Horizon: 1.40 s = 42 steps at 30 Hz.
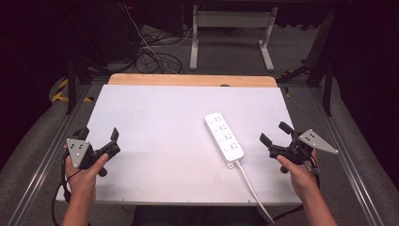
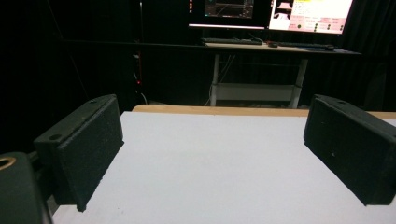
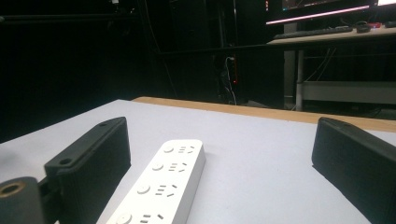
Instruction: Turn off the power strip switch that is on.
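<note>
White power strip (image 1: 225, 137) lying flat on the worktop (image 1: 155, 136), right of centre, untouched. Right hand-held gripper (image 1: 274, 133) just beside it, jaws wide and empty; left hand-held gripper (image 1: 99, 136) well apart, likewise wide. No grasp begun; the handling appears wholly ahead.

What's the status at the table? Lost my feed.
Left gripper open, empty. Right gripper open, empty, beside the white plastic power strip. Strip flat on the white tabletop, untouched. Nothing in the way.
</note>
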### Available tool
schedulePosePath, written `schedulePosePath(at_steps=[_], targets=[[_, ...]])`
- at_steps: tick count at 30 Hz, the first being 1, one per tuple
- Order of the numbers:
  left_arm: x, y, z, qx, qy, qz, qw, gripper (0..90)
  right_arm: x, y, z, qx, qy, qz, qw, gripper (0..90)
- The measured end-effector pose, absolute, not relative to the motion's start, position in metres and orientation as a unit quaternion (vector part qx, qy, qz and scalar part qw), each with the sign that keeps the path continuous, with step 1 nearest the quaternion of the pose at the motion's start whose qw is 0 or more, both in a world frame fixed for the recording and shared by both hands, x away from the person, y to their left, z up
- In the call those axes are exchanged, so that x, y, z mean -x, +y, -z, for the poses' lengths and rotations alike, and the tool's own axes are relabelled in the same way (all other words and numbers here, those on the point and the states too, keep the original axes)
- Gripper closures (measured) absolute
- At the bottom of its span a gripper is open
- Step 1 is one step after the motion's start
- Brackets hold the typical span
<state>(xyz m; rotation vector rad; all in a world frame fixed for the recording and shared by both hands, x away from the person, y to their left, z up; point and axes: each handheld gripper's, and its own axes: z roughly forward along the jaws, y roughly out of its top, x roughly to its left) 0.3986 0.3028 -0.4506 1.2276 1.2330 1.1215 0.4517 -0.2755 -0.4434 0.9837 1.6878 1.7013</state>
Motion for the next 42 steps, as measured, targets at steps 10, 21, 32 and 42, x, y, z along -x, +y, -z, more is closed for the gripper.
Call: schedulePosePath(at_steps=[10,21,32,42], targets=[[-0.3938,0.3102,0.4485,-0.494,0.520,-0.466,0.518,5.3,-0.4498,-0.2736,0.4420,-0.368,0.623,-0.633,0.274,5.5],[-0.3946,0.3102,0.4499,-0.498,0.519,-0.468,0.514,5.3,-0.4519,-0.2748,0.4425,-0.368,0.623,-0.635,0.270,5.7],[-0.3958,0.3093,0.4507,-0.500,0.519,-0.467,0.512,5.3,-0.4530,-0.2765,0.4429,-0.367,0.625,-0.633,0.272,6.1],[-0.3958,0.3095,0.4505,-0.500,0.519,-0.467,0.513,5.3,-0.4521,-0.2751,0.4426,-0.366,0.625,-0.634,0.272,6.5]])
